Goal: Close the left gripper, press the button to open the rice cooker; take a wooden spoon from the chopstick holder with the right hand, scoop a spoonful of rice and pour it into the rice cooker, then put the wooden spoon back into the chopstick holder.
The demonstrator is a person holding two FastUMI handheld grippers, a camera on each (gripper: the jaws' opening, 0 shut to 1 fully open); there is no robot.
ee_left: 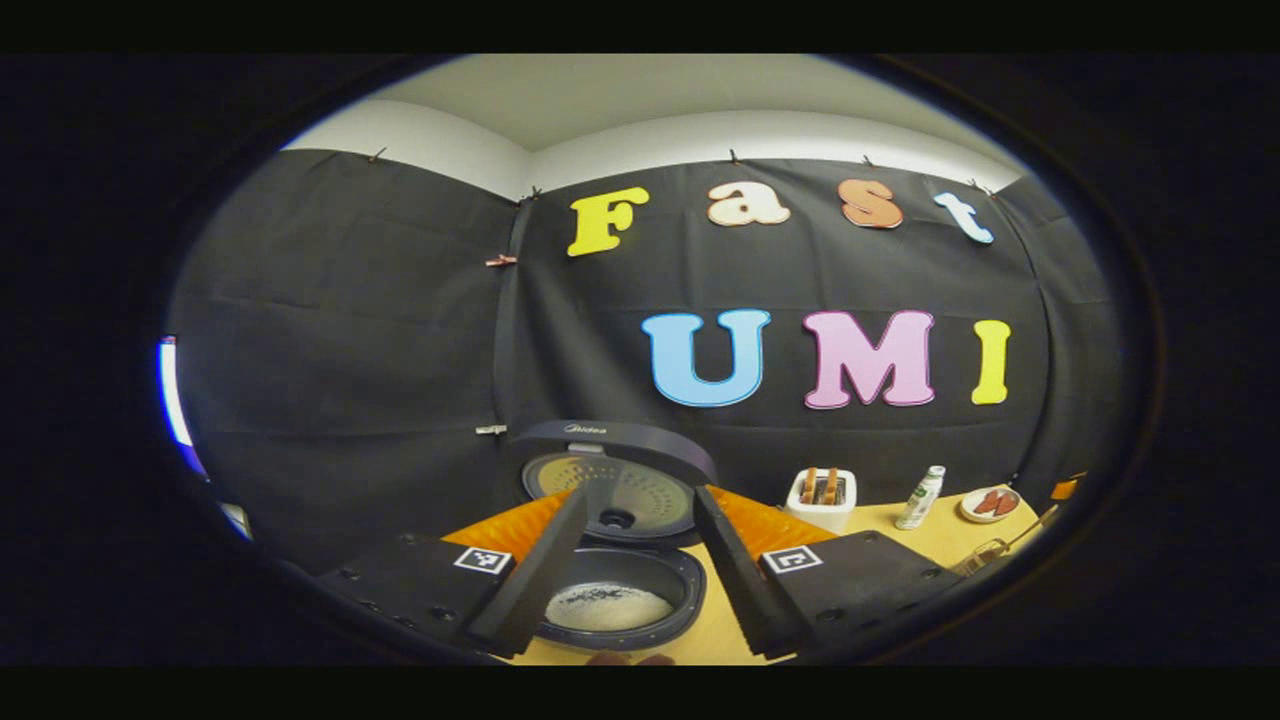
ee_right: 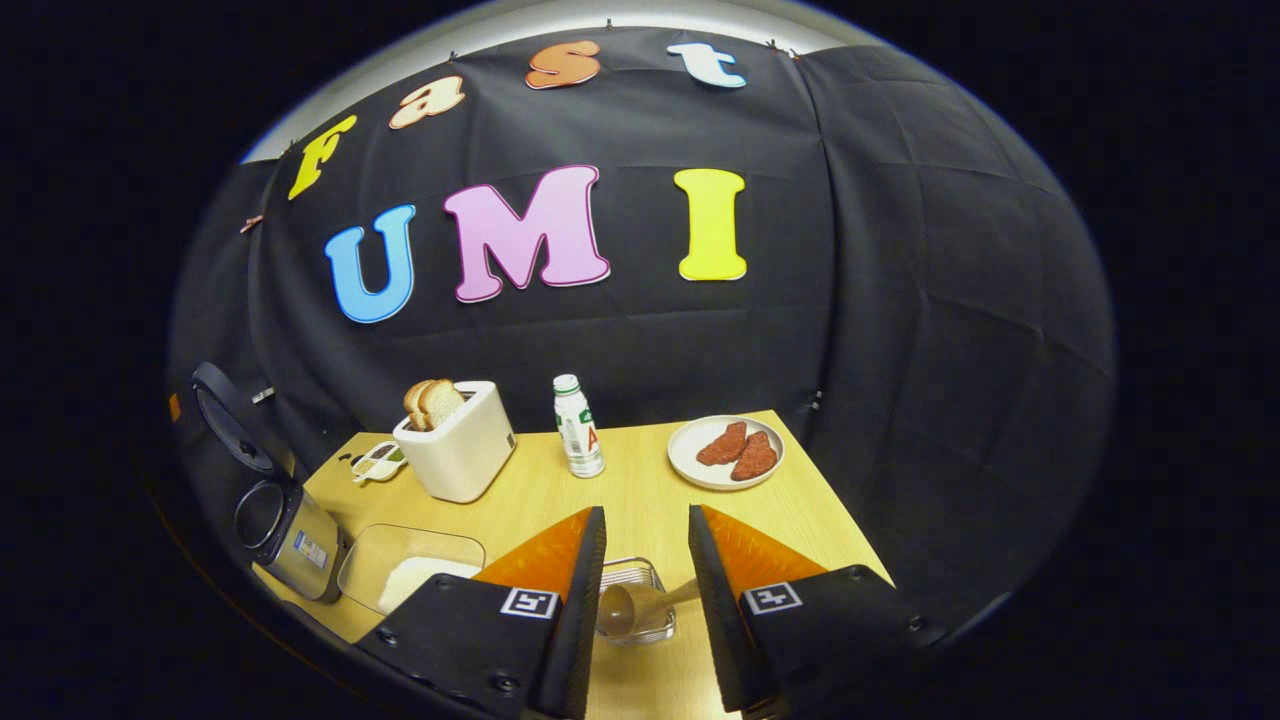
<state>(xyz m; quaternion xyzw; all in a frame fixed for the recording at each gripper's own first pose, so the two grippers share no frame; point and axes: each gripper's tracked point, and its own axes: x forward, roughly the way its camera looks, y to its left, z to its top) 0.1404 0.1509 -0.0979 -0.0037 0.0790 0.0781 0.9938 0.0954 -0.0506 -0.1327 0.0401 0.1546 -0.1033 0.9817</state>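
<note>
standing open on the wooden table (ee_right: pixel 640 490), the rice cooker (ee_left: pixel 612 560) has its lid (ee_left: pixel 610 470) tipped up and back, and the inner pot holds a layer of white rice at the bottom. in the left gripper view the left gripper (ee_left: pixel 640 500) hangs just above the pot mouth, its fingers spread apart to either side of the opening with nothing between them.

in the right gripper view the right gripper (ee_right: pixel 646 520) is also open and holds nothing — its fingers frame the wire chopstick holder (ee_right: pixel 635 600), which lies low on the table just ahead of them. the wooden spoon (ee_right: pixel 620 608) rests in that holder, bowl end toward the camera, handle running off to the right.

the same view shows the cooker (ee_right: pixel 280 520) at the far left edge of the table, and beside it a clear container of rice (ee_right: pixel 410 575). behind stand a white toaster (ee_right: pixel 458 445) with two bread slices upright in it, a small dish (ee_right: pixel 378 462) to its left, a white bottle (ee_right: pixel 578 425) and a plate (ee_right: pixel 690 465) with two reddish pieces of meat on it.
</note>
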